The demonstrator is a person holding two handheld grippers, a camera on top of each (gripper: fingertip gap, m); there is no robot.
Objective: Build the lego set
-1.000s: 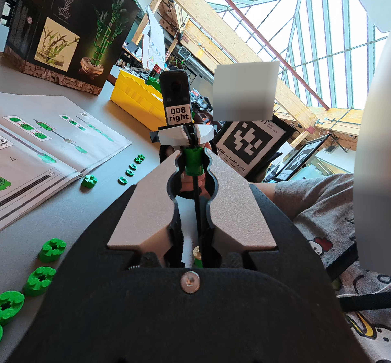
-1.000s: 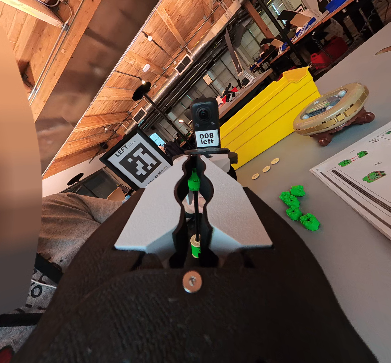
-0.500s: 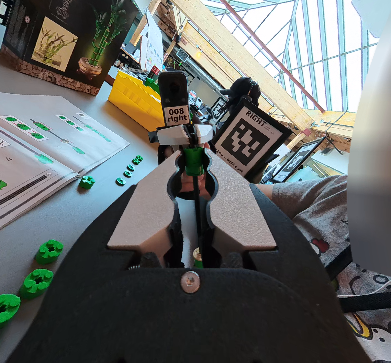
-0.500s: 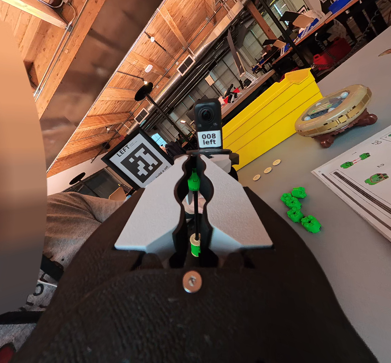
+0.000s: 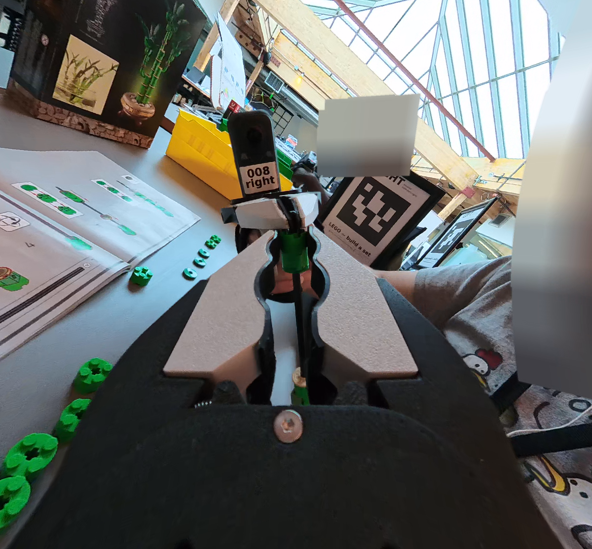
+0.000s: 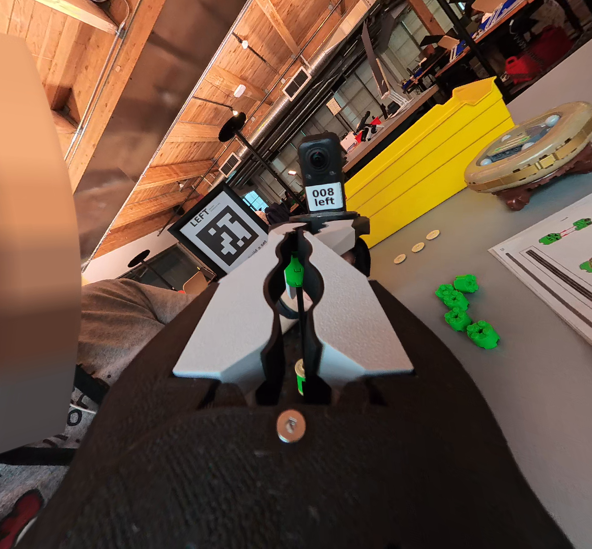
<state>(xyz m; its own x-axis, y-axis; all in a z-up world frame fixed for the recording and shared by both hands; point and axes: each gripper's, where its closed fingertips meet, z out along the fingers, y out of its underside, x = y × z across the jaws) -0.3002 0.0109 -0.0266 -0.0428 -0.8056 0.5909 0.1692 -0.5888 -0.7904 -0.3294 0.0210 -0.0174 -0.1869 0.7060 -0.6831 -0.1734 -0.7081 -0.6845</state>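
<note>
A thin black rod (image 5: 299,316) runs between my two grippers, which face each other tip to tip above the grey table. My left gripper (image 5: 293,239) is shut on the rod, with a green round brick (image 5: 294,253) at its fingertips and a tan-and-green piece (image 5: 299,386) near its base. My right gripper (image 6: 296,239) is shut on the same rod (image 6: 302,316). A green piece (image 6: 294,272) sits in its finger hollow and a tan-and-green piece (image 6: 300,373) near its base. Each gripper shows in the other's view, the right (image 5: 275,213) and the left (image 6: 323,229).
An open instruction booklet (image 5: 64,229), the set's dark box (image 5: 96,47) and a yellow bin (image 5: 205,152) lie on the table. Loose green round bricks (image 5: 91,375) (image 6: 458,309), small green plates (image 5: 198,261), tan round tiles (image 6: 418,247) and a tan pot base (image 6: 538,152) lie around. A person's grey-shirted torso (image 5: 464,296) is close. My two grippers' fingertips are within a few centimetres of each other.
Both grippers have shifted and tilted very slightly together. Both grips on the rod stay the same.
</note>
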